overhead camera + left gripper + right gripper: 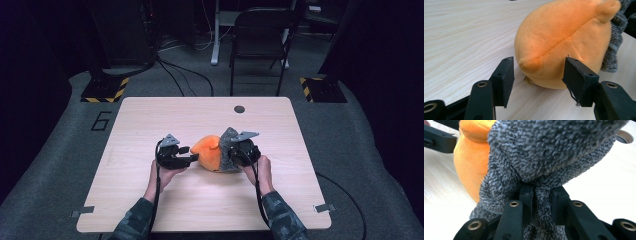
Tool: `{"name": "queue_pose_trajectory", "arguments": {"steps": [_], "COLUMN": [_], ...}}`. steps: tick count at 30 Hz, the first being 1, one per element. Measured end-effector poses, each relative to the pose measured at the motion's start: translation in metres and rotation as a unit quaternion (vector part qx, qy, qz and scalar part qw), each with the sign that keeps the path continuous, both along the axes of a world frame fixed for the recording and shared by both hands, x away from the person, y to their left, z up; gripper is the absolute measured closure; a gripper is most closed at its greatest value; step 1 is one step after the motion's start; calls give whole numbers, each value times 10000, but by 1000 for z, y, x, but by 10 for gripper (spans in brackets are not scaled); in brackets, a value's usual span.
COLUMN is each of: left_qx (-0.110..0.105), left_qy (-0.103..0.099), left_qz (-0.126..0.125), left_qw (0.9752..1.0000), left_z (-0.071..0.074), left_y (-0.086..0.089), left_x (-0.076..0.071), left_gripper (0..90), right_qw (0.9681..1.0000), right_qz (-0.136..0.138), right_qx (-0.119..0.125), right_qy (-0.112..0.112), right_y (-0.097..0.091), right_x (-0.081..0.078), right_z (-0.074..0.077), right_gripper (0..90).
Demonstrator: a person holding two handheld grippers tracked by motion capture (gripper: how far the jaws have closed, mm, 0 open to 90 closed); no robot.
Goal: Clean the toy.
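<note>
Meanwhile right hand-held gripper (541, 202) pinches grey sock (549, 152).

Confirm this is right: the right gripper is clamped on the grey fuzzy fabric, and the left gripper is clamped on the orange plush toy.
Not quite. The left gripper is not clamped: the left gripper view shows its jaws open, either side of the orange plush toy without pressing it. The right gripper is indeed clamped on the grey fuzzy fabric.

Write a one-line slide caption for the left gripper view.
Open left hand-held gripper straddles the seamed end of an orange plush toy lying on the wooden table, grey knitted fabric at its far side.
</note>
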State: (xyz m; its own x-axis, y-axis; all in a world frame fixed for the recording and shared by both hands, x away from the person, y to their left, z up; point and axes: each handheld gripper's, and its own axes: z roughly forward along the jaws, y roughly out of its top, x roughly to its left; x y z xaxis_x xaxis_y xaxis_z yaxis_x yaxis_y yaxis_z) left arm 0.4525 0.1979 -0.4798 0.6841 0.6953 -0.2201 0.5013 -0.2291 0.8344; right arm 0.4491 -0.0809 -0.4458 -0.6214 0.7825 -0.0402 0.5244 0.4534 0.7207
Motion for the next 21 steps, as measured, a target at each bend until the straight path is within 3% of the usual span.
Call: {"name": "queue_pose_trajectory", "arguments": {"steps": [4, 6, 7, 8, 9, 13, 21], "left_qx": [-65, -16, -39, 8, 109, 288, 295], "left_qy": [-23, -75, -100, -182, -303, -529, -880], "left_qz": [-130, -183, -137, -130, -139, -138, -84], "left_qw": [9999, 9998, 9998, 9997, 9994, 9981, 9957], "left_z": [-3, -2, -2, -2, 0, 6, 24], "left_y": [-2, -5, -6, -7, -11, -15, -20], "left_x": [2, 1, -1, -2, -5, -11, -24], "left_gripper": [493, 623, 623, 735, 759, 786, 805], "right_qw": [10000, 10000, 10000, 10000, 10000, 9999, 9991], "right_qz": [-17, -27, -2, -25, -81, -99, -125], "right_qx": [10, -12, -53, -58, -23, 29, 288], "right_qy": [13, 15, 8, -28, -4, -54, -285], "right_y": [0, 0, -1, -3, -3, -9, -22], "right_x": [0, 0, 0, 0, -1, -1, -7], "right_z": [0, 0, 0, 2, 3, 12, 36], "right_gripper": [748, 748, 748, 747, 747, 748, 747]}}
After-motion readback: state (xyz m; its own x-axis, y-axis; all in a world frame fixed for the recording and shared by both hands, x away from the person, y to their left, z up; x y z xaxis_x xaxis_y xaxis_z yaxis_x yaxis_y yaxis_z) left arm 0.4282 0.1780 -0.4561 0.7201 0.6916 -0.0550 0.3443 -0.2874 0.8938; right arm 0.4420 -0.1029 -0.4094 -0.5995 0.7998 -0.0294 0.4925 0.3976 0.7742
